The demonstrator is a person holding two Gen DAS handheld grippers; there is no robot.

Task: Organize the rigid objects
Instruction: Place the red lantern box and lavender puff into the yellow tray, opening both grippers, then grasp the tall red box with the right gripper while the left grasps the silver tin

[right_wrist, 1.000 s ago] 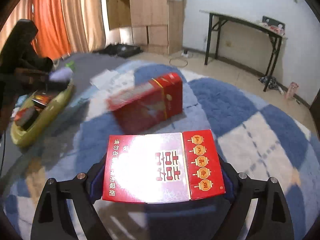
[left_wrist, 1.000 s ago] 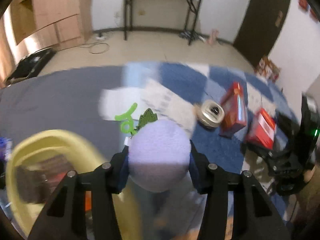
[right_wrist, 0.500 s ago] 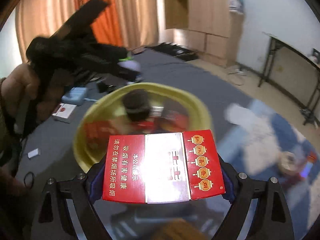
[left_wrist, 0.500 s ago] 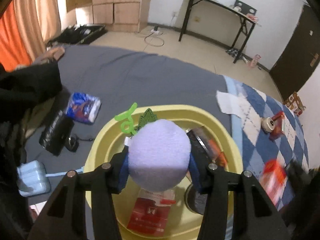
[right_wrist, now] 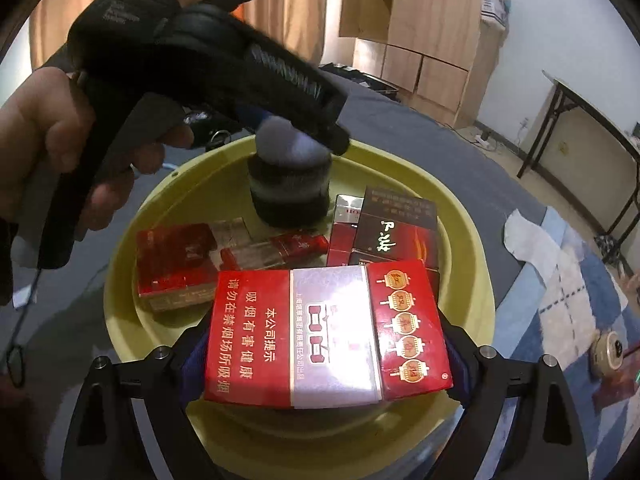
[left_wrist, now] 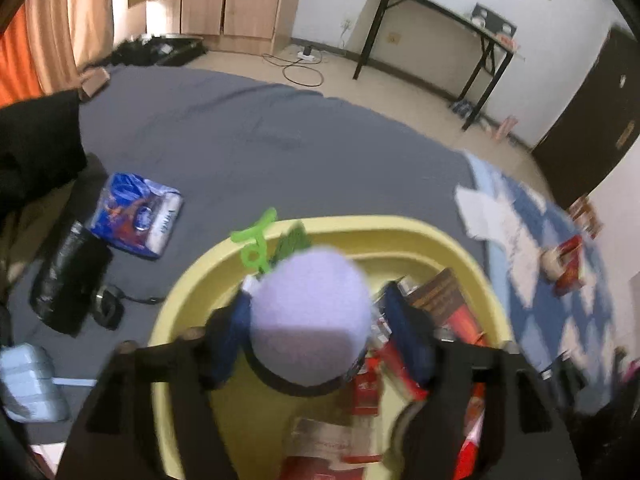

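- Our left gripper hangs over the yellow basin, which sits on a grey sheet.
- The purple ball, with its green loop and leaf, lies between the left fingers. They have just been opening, and a gap shows on the right side; whether the left pad still touches the ball we cannot tell (the frame is blurred).
- In the right wrist view the ball sits just above a dark round tin standing in the basin. A bare hand grips the left gripper's handle.
- Our right gripper holds a red carton crosswise over the near rim of the basin. Its fingers stand wide and have just opened a little further, yet their pads still sit against both ends of the carton.
- Inside the basin lie several packs: a red pack at left, a slim red one in the middle, a dark pack at right.
- Off to the right, on a blue checked rug, a small round can lies just beside a red box.
- Left of the basin, on the sheet, lies a blue packet.
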